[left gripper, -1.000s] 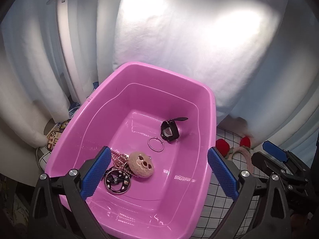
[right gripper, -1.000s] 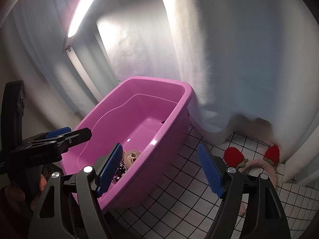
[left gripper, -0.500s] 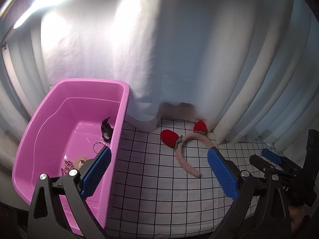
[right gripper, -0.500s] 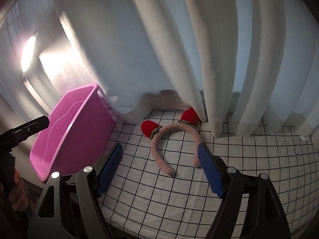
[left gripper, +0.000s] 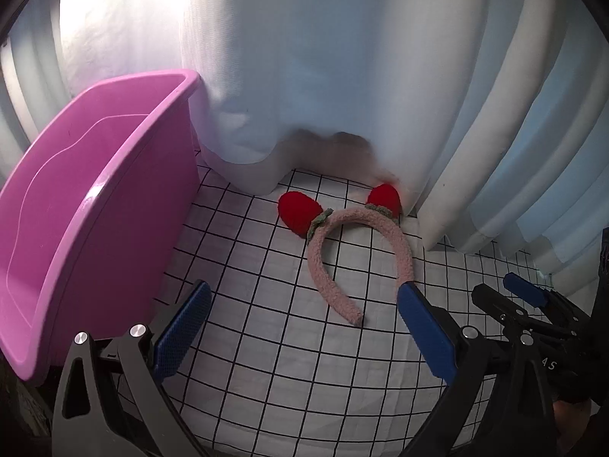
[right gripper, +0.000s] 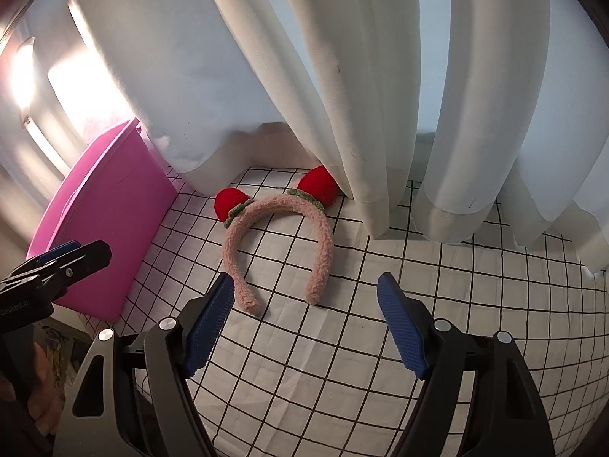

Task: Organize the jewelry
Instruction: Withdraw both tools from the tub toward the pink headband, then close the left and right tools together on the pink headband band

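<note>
A fluffy pink headband point(left gripper: 327, 266) with two red strawberry ears lies flat on the white grid cloth point(left gripper: 266, 361), its open ends toward me; it also shows in the right wrist view point(right gripper: 319, 236). A pink plastic tub point(left gripper: 76, 205) stands to its left, also in the right wrist view point(right gripper: 102, 228); its contents are hidden. My left gripper point(left gripper: 304, 304) is open and empty, just short of the headband's ends. My right gripper point(right gripper: 306, 297) is open and empty, close in front of the headband's ends. The right gripper shows at the lower right of the left wrist view point(left gripper: 521, 293).
White curtains point(right gripper: 342, 76) hang behind the headband and touch the cloth, covering part of one red ear. The cloth's front edge drops off near the tub's base. The left gripper point(right gripper: 57, 262) shows at the left of the right wrist view.
Both grippers have swung right, away from above the tub, and now face the headband from closer. The jewelry inside the tub has gone out of sight. Both stay open.
</note>
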Demonstrator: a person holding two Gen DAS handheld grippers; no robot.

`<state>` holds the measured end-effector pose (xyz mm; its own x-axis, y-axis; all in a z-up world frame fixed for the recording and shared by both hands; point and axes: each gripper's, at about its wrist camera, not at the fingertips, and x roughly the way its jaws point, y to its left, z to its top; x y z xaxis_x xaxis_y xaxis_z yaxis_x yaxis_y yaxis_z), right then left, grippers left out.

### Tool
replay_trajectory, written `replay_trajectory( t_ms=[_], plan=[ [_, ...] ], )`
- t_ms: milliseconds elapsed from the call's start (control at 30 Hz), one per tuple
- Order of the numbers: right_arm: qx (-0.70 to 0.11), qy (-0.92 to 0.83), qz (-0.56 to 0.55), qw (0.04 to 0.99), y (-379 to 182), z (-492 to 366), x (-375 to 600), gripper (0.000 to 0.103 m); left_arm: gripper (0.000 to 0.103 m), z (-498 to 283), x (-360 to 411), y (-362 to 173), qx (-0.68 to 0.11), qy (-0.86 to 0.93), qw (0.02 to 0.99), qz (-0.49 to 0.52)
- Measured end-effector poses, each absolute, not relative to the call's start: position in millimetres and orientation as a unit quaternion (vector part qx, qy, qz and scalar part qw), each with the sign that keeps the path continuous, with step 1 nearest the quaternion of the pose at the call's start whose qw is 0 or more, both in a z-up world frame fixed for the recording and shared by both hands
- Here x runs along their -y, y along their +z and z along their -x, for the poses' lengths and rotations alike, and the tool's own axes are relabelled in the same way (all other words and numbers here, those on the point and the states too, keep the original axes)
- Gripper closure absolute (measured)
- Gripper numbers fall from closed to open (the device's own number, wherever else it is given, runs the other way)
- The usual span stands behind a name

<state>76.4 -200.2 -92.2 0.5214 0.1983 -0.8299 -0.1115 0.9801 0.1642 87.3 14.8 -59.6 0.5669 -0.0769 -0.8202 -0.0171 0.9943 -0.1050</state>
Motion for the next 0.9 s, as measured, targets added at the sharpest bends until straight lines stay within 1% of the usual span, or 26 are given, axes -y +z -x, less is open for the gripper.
replay_trajectory(
  t_ms=[133, 333, 433, 700, 900],
  plan=[
    [-0.486, 0.093, -0.036, 0.868, -124.1, -96.4, 201.7, 0.029, 0.007, -104.8, -8.9, -95.2, -0.458, 0.017, 0.886, 0.065],
    [-0.497, 0.097, -0.033, 0.862, -168.6, -126.4, 201.2, 0.029, 0.007, -135.2, -4.2, -150.4, -0.475, 0.053, 0.876, 0.067],
    [-0.498, 0.1, -0.014, 0.862, -185.8, -138.4, 194.7, 0.029, 0.007, -146.0, -3.5, -171.6, -0.484, 0.064, 0.87, 0.069],
    [-0.492, 0.086, 0.02, 0.866, -214.3, -150.3, 189.4, 0.029, 0.007, -160.1, -4.5, -202.4, -0.478, 0.092, 0.871, 0.065],
    [-0.487, 0.074, 0.038, 0.869, -219.5, -155.3, 187.1, 0.029, 0.007, -169.3, -5.2, -219.7, -0.495, 0.099, 0.861, 0.066]
  ],
)
